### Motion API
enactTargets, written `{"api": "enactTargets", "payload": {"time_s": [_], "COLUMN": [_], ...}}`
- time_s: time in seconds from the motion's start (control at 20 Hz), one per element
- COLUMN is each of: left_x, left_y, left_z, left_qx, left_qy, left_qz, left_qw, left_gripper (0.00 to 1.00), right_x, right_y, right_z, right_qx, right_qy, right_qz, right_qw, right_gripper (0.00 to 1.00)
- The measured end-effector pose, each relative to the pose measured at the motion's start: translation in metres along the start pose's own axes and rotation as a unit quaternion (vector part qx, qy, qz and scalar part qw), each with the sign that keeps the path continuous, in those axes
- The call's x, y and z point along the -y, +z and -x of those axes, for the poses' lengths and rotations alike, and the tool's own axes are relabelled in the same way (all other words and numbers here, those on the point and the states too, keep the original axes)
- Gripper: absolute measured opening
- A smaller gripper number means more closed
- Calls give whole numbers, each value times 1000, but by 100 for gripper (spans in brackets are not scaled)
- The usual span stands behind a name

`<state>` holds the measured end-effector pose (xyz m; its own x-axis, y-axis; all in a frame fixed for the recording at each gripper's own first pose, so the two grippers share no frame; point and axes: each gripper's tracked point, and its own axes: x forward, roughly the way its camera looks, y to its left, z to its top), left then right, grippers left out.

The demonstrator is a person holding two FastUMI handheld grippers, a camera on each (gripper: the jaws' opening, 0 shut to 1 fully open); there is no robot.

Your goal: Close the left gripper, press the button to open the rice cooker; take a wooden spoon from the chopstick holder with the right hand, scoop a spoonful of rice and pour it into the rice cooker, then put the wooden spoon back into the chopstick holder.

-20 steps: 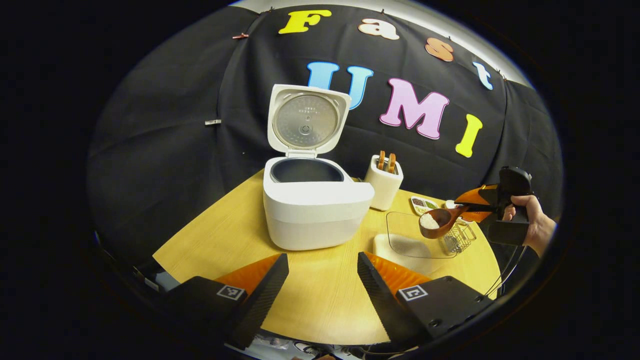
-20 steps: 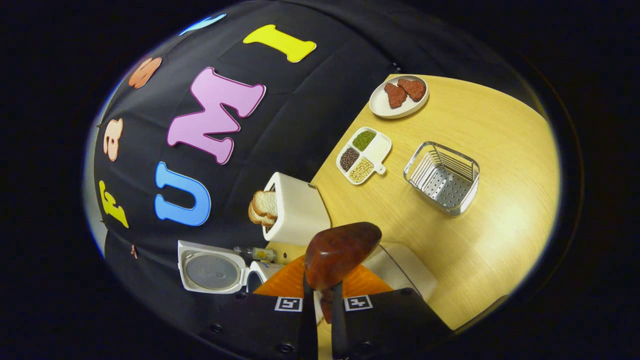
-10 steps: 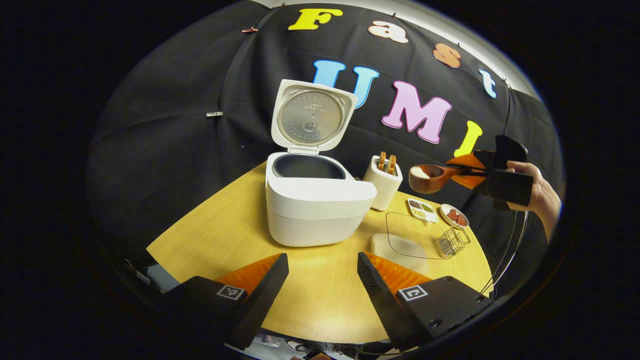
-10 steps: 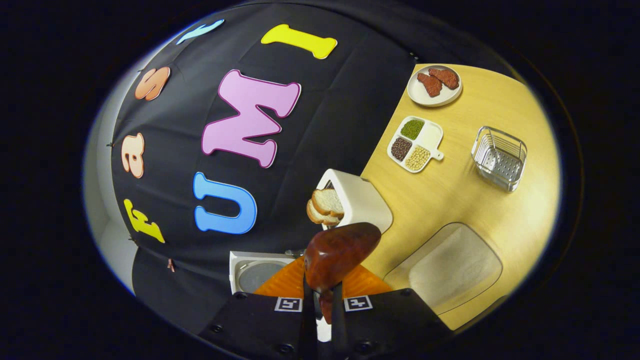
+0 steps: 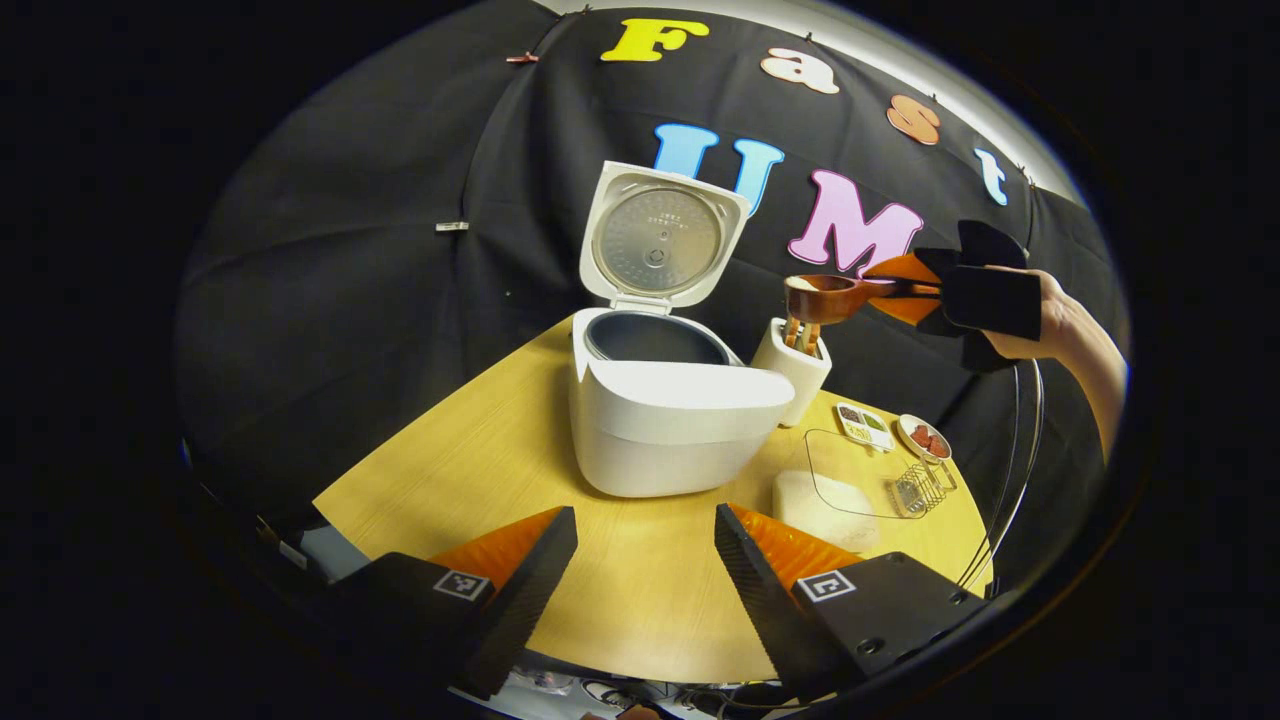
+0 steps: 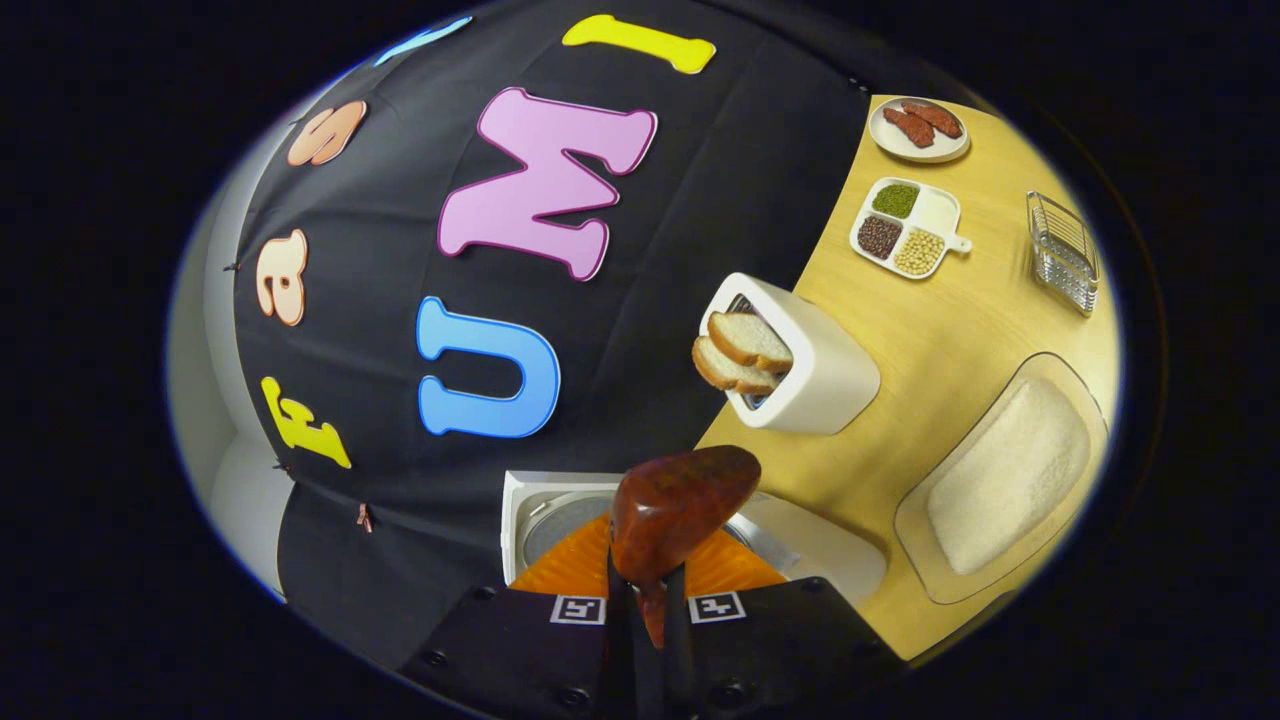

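Observation:
The white rice cooker (image 5: 680,420) stands on the wooden table with its lid (image 5: 660,235) up and its dark pot (image 5: 650,340) showing. My right gripper (image 5: 905,290) is shut on the handle of the wooden spoon (image 5: 820,297), held level in the air. The spoon's bowl holds rice and hangs above the white holder (image 5: 795,365), to the right of the cooker. In the right gripper view the spoon's brown underside (image 6: 680,510) sticks out of my right gripper (image 6: 645,600), over the cooker's lid (image 6: 555,510). My left gripper (image 5: 645,517) stands open near the table's front edge, holding nothing.
A clear tray of rice (image 5: 840,490) lies right of the cooker, also the rice tray (image 6: 1005,475). Behind it sit a compartment dish (image 6: 910,228), a plate of meat (image 6: 918,128) and a wire basket (image 6: 1065,255). Two bread-like slices stick out of the holder (image 6: 800,365).
My right gripper has lifted the rice-filled spoon from above the tray, up and left toward the cooker. The left gripper stays open; its view has shifted slightly.

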<state>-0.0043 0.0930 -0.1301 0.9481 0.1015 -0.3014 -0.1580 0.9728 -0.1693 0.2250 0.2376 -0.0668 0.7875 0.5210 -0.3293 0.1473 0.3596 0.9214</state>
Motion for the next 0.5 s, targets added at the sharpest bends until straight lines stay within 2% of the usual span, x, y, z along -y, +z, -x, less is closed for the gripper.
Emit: {"api": "enactTargets", "payload": {"time_s": [0.25, 0.5], "left_x": [-20, -32], "left_y": [-3, -7], "left_z": [4, 6], "left_qx": [-3, -10], "left_qy": [14, 19], "left_qz": [13, 24], "left_qw": [1000, 999], "left_gripper": [96, 96], "right_x": [-25, -27], "right_y": [-38, -77], "right_z": [-42, -80], "right_qx": [-5, -6], "right_qy": [6, -4], "right_qz": [81, 192], "right_qw": [997, 981], "right_gripper": [15, 15]}}
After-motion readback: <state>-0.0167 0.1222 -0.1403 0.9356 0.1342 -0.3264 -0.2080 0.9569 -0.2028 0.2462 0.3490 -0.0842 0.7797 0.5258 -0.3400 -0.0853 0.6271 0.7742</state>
